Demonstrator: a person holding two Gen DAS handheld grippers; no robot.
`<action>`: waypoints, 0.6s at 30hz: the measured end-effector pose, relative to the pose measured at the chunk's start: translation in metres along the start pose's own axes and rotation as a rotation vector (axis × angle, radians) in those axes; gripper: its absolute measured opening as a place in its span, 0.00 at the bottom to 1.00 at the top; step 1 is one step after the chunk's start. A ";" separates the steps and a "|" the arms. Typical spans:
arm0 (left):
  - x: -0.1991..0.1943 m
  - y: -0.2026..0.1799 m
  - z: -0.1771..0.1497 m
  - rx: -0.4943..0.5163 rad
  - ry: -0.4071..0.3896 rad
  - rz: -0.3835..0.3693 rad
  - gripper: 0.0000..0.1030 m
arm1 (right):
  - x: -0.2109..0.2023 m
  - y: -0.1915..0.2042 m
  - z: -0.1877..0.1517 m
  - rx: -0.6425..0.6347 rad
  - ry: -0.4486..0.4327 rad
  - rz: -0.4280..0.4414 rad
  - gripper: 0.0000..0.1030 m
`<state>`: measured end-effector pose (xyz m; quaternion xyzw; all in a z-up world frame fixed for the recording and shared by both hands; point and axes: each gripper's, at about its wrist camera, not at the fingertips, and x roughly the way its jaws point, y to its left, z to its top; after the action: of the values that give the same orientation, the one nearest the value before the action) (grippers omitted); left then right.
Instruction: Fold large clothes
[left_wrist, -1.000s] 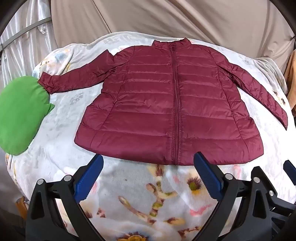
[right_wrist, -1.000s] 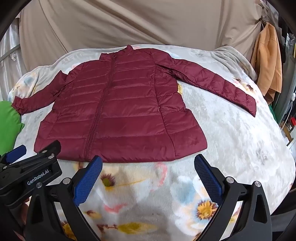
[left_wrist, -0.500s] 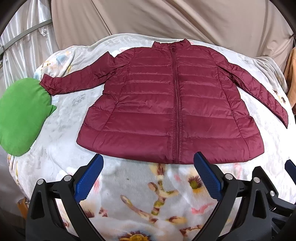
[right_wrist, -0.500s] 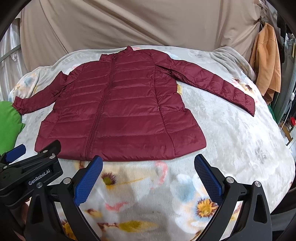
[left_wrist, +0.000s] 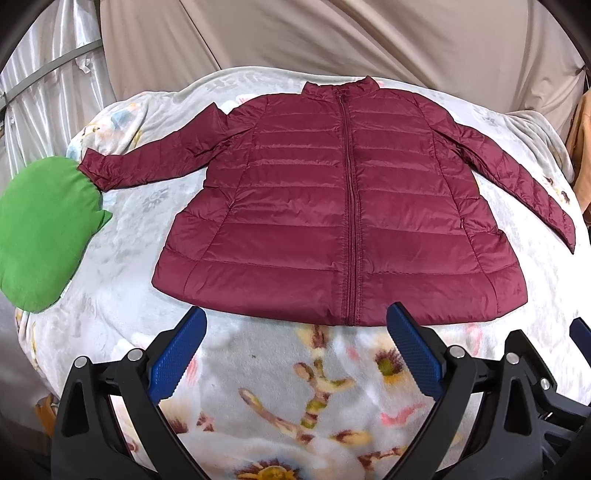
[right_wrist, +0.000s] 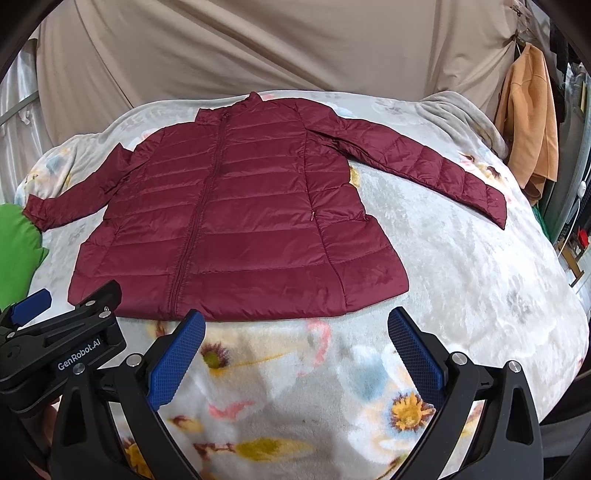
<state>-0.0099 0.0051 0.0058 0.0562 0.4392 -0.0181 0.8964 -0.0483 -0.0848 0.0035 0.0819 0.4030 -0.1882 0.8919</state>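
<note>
Both cameras have pulled back a little over the past second, so the jacket's hem sits slightly higher above the blue pads than before; the jacket itself has not shifted on the bed.

A maroon quilted jacket (left_wrist: 343, 206) lies flat and face up on a floral blanket (left_wrist: 280, 398) spread over the bed, zipped to the collar, which points toward the far edge. Its hem runs along the near half of the bed, just beyond the tongs. Both sleeves are spread outward: one cuff reaches the left edge and touches a green cushion (left_wrist: 40, 232); the other angles toward the right edge, with bare blanket between it and the jacket's body.

The left tongs (left_wrist: 295, 354) hover over the blanket near the front edge with fingers spread wide, holding nothing, their blue pads (left_wrist: 177, 354) just short of the hem. The right tongs (right_wrist: 295, 354) hang likewise, fingers spread wide and empty, beside the left pair, whose black frame shows at the lower left of the right camera's view.

A beige sheet (right_wrist: 258, 51) hangs behind the bed. An orange garment (right_wrist: 528, 122) hangs past the right far corner.
</note>
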 end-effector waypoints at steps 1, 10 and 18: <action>0.001 0.000 0.000 0.002 0.000 0.000 0.93 | 0.000 0.000 0.000 0.000 0.000 0.000 0.95; 0.002 -0.005 -0.001 0.007 0.000 0.004 0.93 | 0.000 0.000 0.000 0.002 0.000 0.000 0.95; 0.002 -0.005 -0.001 0.008 0.000 0.004 0.93 | 0.000 0.000 0.000 0.002 -0.001 0.000 0.95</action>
<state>-0.0101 0.0002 0.0032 0.0605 0.4391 -0.0180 0.8962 -0.0483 -0.0850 0.0037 0.0830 0.4024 -0.1886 0.8920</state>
